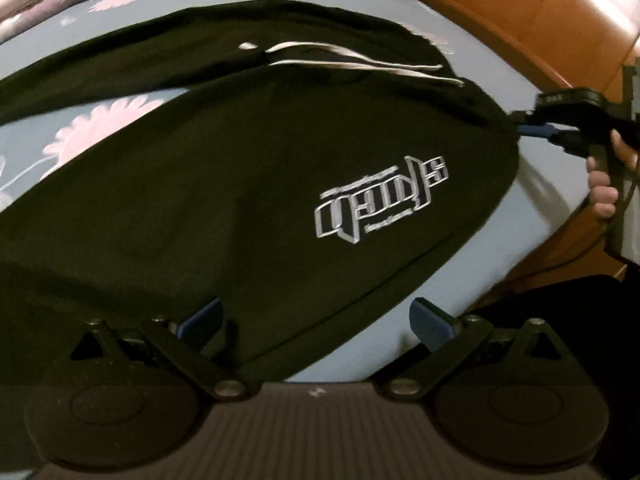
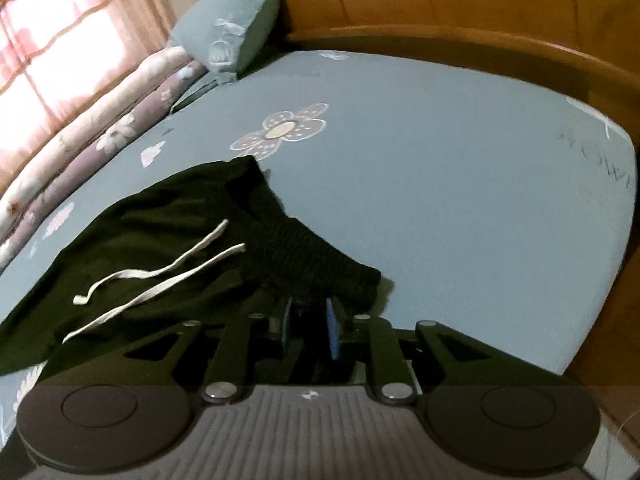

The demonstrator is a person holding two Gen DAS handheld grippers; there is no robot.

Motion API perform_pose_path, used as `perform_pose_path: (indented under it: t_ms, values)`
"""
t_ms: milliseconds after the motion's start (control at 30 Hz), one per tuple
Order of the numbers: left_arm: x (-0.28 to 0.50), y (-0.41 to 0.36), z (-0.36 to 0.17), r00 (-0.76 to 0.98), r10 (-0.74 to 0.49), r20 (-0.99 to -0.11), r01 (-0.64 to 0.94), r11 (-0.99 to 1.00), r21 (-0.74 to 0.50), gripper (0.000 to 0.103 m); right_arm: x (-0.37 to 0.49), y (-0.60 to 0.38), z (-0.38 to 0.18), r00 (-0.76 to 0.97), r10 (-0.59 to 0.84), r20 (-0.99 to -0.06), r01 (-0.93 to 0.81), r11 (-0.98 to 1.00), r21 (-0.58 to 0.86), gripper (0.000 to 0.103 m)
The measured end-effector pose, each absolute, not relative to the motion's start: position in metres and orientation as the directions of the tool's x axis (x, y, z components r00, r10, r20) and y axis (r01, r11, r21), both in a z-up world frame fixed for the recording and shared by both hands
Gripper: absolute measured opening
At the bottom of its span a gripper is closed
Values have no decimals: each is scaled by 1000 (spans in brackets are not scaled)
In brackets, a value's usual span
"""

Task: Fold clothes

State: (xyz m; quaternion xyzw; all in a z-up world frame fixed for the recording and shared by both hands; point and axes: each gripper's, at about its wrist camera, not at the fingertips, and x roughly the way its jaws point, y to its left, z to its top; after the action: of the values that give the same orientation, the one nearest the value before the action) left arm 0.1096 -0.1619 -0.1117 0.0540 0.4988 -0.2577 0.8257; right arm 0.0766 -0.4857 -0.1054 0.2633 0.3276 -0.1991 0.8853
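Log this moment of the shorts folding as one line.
right gripper: shut on shorts waistband | left gripper: open over shorts | bed

Black matt cloth shorts with a ribbed waistband and flat white woven drawstrings lie on a smooth printed cotton-like sheet. The bed frame is glossy varnished wood; the grippers' pads look blue and rubbery.
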Motion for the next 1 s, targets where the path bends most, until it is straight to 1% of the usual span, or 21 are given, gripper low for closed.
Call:
perform_pose_path:
  t_ms: [133,233,300,367,400,467,500,600,700,733,767,800,833,867,900,933,967,1000]
  values:
    - [114,-172,-120,347,-384,-856,506,845,-174,99,89,-485,-120,666,-151,-731,537,776,329,22]
    - [117,-174,-131,314,-378,-871,498,847,-188,99,86,-496,-122,681,-115,-723,550,732,402,23]
    - [115,-174,-136,326,-367,-871,500,849,-171,99,89,-497,-127,670,-111,-734,560,724,402,27]
    - [113,-174,-137,329,-365,-871,510,845,-162,99,96,-494,-130,654,-120,-747,567,732,378,27]
    - [113,-174,-137,328,-364,-872,513,844,-159,99,99,-489,-131,640,-145,-754,565,754,335,25]
    - [113,-174,-138,323,-364,-874,517,841,-159,99,102,-480,-131,619,-194,-761,563,785,258,10]
    - [113,-174,-137,320,-365,-874,517,840,-162,99,102,-477,-131,613,-215,-761,564,793,230,9]
    - [108,-169,-135,301,-371,-879,534,829,-167,99,93,-478,-130,612,-228,-757,555,806,206,8]
    - [106,-161,-136,271,-391,-880,545,816,-194,99,86,-484,-130,618,-213,-757,565,790,238,8]
    - [105,-158,-135,264,-396,-879,546,813,-203,99,84,-487,-129,625,-200,-755,567,781,263,9]
    - [107,-156,-135,259,-397,-881,540,815,-209,99,82,-489,-126,636,-182,-750,564,773,290,13]
    - [109,-153,-133,253,-394,-884,526,823,-216,99,79,-492,-123,648,-165,-744,560,765,318,15]
    - [110,-152,-131,248,-398,-883,515,826,-228,99,75,-493,-116,673,-154,-724,552,756,353,21]
    - [112,-150,-126,252,-419,-872,514,821,-246,99,73,-492,-108,694,-165,-701,542,761,357,25]
    - [114,-149,-122,257,-439,-861,514,817,-263,99,71,-492,-101,713,-179,-678,531,769,355,26]
    - [115,-150,-119,266,-450,-853,515,814,-268,99,73,-491,-92,729,-205,-653,523,782,338,30]
    - [118,-153,-117,271,-452,-850,519,812,-267,99,82,-491,-86,739,-204,-642,501,803,322,34]
    - [121,-155,-115,276,-454,-847,522,811,-265,99,92,-491,-81,748,-198,-633,476,825,305,36]
